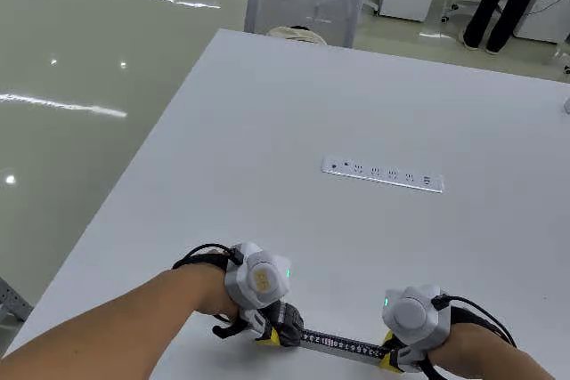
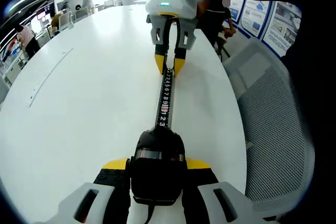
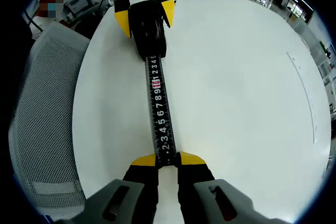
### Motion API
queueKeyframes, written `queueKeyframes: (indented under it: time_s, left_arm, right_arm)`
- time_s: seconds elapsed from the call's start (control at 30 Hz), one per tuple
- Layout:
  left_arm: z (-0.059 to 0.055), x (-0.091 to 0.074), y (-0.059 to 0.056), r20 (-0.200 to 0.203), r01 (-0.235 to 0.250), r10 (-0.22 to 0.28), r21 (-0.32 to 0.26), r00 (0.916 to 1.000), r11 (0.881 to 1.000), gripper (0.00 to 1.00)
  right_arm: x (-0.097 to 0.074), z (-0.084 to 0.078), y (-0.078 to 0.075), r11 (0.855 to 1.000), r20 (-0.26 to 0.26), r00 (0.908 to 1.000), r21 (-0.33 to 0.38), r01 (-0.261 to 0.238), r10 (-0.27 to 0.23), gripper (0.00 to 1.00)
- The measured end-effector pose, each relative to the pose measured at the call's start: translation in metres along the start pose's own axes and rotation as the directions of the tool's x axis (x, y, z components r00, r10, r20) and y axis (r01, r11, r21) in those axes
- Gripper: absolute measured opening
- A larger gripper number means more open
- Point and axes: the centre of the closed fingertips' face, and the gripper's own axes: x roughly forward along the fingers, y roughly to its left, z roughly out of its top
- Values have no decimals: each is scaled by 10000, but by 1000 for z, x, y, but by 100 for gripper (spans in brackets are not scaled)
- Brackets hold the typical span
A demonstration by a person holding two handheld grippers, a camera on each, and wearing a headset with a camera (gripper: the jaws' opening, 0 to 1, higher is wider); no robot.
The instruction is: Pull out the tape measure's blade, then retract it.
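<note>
White worktop (image 1: pixel 294 131) takes up most of the head view, w/ a grey mesh chair (image 1: pixel 303 2) at its far end. A white power strip (image 1: pixel 383 174) lies flat mid-worktop, well apart from the claws, which are at the near edge. Left claw (image 2: pixel 157 165), yellow-tipped, is clamped on the black tape measure (image 2: pixel 157 148), one tip on each side of the body, which sits on the worktop. Right claw (image 3: pixel 168 159) faces it, tips pinched nearly together on the free end of the blade (image 3: pixel 160 114). Blade is out and runs straight btwn the two claws, low along the worktop. It has printed numbers w/ a red mark partway along.
</note>
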Motion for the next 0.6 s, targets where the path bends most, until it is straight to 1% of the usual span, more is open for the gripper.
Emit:
queueKeyframes:
  time_s: [0.5,0.6]
  left_arm:
    - [0,0,0,-13,-13,13,15,10000,10000,35]
    - [0,0,0,-13,-13,13,13,10000,10000,35]
  right_arm:
    - [-3,-13,-2,9999,-77,9999,142,98,-97,12]
    - [-6,-15,-1,9998,-103,9999,176,109,-107,12]
